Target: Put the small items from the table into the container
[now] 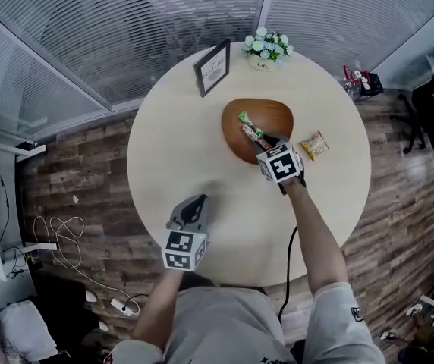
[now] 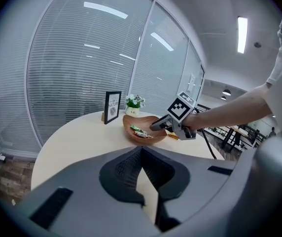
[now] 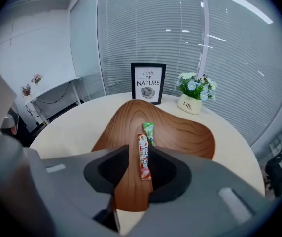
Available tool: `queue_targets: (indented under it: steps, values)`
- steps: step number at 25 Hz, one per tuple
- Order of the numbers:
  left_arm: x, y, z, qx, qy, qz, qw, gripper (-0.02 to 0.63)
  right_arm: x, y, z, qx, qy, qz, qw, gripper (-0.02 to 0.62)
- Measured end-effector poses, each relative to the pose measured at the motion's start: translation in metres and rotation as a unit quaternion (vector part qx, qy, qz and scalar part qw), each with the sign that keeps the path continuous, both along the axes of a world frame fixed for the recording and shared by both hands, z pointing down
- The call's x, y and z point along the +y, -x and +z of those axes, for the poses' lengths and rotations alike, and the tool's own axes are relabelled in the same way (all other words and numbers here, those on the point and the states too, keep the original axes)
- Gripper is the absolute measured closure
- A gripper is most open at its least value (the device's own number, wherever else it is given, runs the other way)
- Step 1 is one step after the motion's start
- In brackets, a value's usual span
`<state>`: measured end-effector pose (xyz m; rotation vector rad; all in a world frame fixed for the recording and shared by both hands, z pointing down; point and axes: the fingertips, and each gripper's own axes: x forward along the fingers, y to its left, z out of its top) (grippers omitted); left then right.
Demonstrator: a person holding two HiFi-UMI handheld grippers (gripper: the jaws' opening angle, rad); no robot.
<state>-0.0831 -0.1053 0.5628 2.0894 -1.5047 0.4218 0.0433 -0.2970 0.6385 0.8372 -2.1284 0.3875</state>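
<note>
1. The left gripper [image 1: 196, 200] hovers over the round table [image 1: 179, 150] at about 8 o'clock from its centre. Its jaws are pressed together with nothing between them, so it plays no part in this step
2. The wooden bowl [image 1: 278, 111], which serves as the container, sits toward 12 o'clock from the table's centre. A green packet [image 1: 244, 117] already lies inside it near the 10 o'clock side, so that item looks done
3. The right gripper [image 1: 266, 144] reaches in over the bowl's 5 o'clock rim. Its jaws are set narrow and seem to pinch the near end of a red candy stick [image 3: 143, 157]. The rest of the stick stretches out over the bowl's floor beside the green packet. It looks delivered but not yet let go
4. A yellow snack packet [image 1: 314, 145] lies on the table at 3 o'clock of the bowl, just outside the rim. It appears to be the only small item left, so the task is judged to be well past halfway
</note>
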Motion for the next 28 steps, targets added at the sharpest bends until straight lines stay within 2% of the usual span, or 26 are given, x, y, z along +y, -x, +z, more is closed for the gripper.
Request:
queue_targets:
  steps: [2, 5, 9, 14, 18, 22, 28]
  values:
    - [-0.003, -0.007, -0.001, -0.001, -0.003, 0.007, 1.0, 0.6, 0.005, -0.007, -0.015, -0.014, -0.02, 0.012, 1.0, 0.506]
    - [-0.01, -0.018, -0.006, 0.0, -0.013, 0.018, 0.9998, 0.6, 0.023, -0.022, -0.039, -0.044, -0.053, 0.036, 0.997, 0.594]
    - [-0.021, -0.04, -0.015, 0.009, -0.03, 0.032, 0.999, 0.6, 0.066, -0.059, -0.052, -0.084, -0.071, 0.092, 0.99, 0.594]
    - [-0.032, -0.063, -0.018, 0.013, -0.044, 0.055, 0.9974, 0.6, 0.115, -0.113, -0.035, -0.096, -0.074, 0.184, 0.975, 0.594]
    - [-0.033, -0.085, -0.011, 0.007, -0.038, 0.079, 0.9961, 0.6, 0.142, -0.142, -0.029, -0.108, -0.07, 0.245, 0.961, 0.594]
    - [-0.031, -0.106, -0.003, 0.006, -0.031, 0.104, 0.9941, 0.6, 0.156, -0.155, -0.026, -0.117, -0.063, 0.275, 0.952, 0.594]
    - [-0.032, -0.13, 0.004, 0.001, -0.027, 0.13, 0.9912, 0.601, 0.152, -0.167, -0.032, -0.127, -0.066, 0.294, 0.945, 0.594]
